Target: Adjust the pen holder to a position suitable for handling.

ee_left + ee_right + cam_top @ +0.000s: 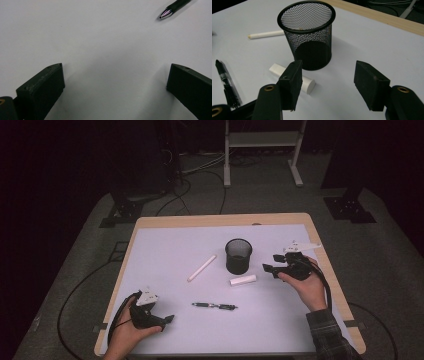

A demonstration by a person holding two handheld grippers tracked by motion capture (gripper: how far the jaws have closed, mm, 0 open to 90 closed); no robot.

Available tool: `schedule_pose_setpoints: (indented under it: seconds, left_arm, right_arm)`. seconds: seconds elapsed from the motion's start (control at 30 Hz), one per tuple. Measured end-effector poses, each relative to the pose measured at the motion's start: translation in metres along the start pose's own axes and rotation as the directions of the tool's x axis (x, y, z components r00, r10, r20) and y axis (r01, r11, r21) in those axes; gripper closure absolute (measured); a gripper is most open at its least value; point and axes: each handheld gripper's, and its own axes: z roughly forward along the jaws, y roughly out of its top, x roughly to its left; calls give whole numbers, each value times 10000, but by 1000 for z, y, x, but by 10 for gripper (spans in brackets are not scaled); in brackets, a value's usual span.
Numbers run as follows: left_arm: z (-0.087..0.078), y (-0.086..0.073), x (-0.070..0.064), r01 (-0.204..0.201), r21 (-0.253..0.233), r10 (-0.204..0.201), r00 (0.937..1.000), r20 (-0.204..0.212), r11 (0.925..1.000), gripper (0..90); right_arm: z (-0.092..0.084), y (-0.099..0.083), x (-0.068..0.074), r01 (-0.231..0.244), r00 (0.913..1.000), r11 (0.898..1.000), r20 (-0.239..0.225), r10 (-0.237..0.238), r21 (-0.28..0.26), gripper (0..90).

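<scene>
A black mesh cup point(238, 255) point(308, 35) stands upright right of the table's middle. A short white cylinder point(243, 280) point(307, 83) lies just in front of it. A long white stick point(202, 268) point(265, 34) lies to the cup's left. Nearer the front lies a black pen point(214, 306) point(175, 7) point(225, 82). My right gripper point(270, 262) point(328, 68) hovers right of the cup, pointing at it, open and empty. At the front left, my left gripper point(169, 319) point(116, 67) rests low over the mat, open and empty, with the pen's tip ahead of it.
A white mat point(165, 250) covers the wooden table point(225, 219), whose edges show at the back and sides. Black cables point(75, 295) trail on the grey floor. The legs of a white stand point(227, 165) rise behind the table.
</scene>
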Motion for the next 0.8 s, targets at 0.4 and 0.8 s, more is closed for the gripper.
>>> schedule_pose_setpoints:
  seconds: [0.4, 0.8]
  left_arm:
    - [0, 0, 0, -7, 25, 7, 10000, -1, 10000, 4]
    - [0, 0, 0, -28, 61, 28, 10000, 7, 10000, 4]
  right_arm:
    - [9, 22, -3, -28, 10000, 9999, -41, 27, -120, 410]
    - [26, 42, -2, 33, 9998, 9999, -189, -35, -110, 424]
